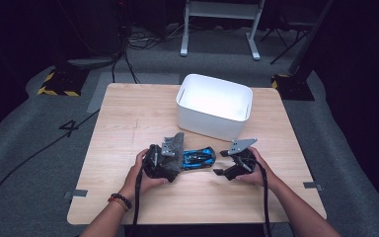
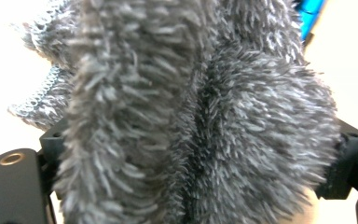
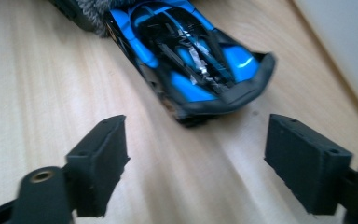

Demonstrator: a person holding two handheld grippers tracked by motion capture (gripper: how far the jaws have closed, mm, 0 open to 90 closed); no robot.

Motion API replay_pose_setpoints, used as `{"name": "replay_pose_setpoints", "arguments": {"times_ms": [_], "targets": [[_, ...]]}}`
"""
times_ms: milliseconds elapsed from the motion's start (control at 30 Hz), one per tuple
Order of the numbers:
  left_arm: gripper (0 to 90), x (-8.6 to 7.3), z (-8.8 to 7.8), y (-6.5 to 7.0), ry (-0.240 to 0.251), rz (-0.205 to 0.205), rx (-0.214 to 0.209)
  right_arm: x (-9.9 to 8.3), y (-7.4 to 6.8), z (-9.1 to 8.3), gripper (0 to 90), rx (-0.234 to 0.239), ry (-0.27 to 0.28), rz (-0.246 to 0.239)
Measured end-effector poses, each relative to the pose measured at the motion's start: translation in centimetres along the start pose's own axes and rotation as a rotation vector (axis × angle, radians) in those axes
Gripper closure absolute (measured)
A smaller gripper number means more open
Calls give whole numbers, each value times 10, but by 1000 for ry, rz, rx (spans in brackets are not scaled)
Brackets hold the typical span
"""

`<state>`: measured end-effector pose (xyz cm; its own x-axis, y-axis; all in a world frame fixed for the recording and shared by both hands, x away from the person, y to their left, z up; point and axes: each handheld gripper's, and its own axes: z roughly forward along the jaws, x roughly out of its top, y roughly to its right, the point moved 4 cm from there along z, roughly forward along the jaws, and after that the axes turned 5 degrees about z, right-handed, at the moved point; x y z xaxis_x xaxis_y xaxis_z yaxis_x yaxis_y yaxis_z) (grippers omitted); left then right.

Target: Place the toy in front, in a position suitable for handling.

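A blue and black toy car (image 1: 200,158) lies on the wooden table (image 1: 128,113), just in front of the white bin. My left gripper (image 1: 176,161) is at the car's left end, shut on a grey fuzzy cloth (image 1: 175,140) that sticks up above it. In the left gripper view the cloth (image 2: 191,116) fills the gap between both jaws, with a sliver of the blue car (image 2: 312,9) behind it. My right gripper (image 1: 221,163) stands open a little to the right of the car. In the right gripper view the car (image 3: 191,60) lies beyond the spread jaws of that gripper (image 3: 196,158), not touched by them.
A white rectangular bin (image 1: 212,121) stands open-topped at the table's far middle, close behind the car; its wall (image 3: 349,46) is at the right of the right gripper view. Bare wood lies to the left and near the front edge. Cables trail from both grippers.
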<state>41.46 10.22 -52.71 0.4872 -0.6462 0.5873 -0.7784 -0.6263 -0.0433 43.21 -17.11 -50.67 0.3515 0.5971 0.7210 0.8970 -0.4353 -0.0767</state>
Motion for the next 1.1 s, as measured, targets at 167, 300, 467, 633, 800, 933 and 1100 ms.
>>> {"name": "replay_pose_setpoints", "arguments": {"times_ms": [167, 300, 467, 633, 800, 933, 1100], "targets": [[108, -3, 0, -13, 8, -26, 21, 9, 8, 12, 170, 38, -24, -29], [100, -4, 0, -15, 15, -24, 26, 16, 11, 21, 161, 17, -43, -52], [90, -5, 0, -16, 19, -22, 20, 25, 17, 30, 147, 53, -48, -69], [86, -5, 1, -16, 29, -22, 20, 34, 15, 44, 141, 87, -69, -107], [84, -6, 1, -15, 33, -24, 18, 34, 10, 59, 158, 95, -118, -116], [81, -6, 1, -15, 31, -23, 18, 33, 7, 63, 190, 97, -92, -117], [79, -6, 1, -14, 33, -24, 24, 27, 6, 56, 228, 116, -79, -106]]}}
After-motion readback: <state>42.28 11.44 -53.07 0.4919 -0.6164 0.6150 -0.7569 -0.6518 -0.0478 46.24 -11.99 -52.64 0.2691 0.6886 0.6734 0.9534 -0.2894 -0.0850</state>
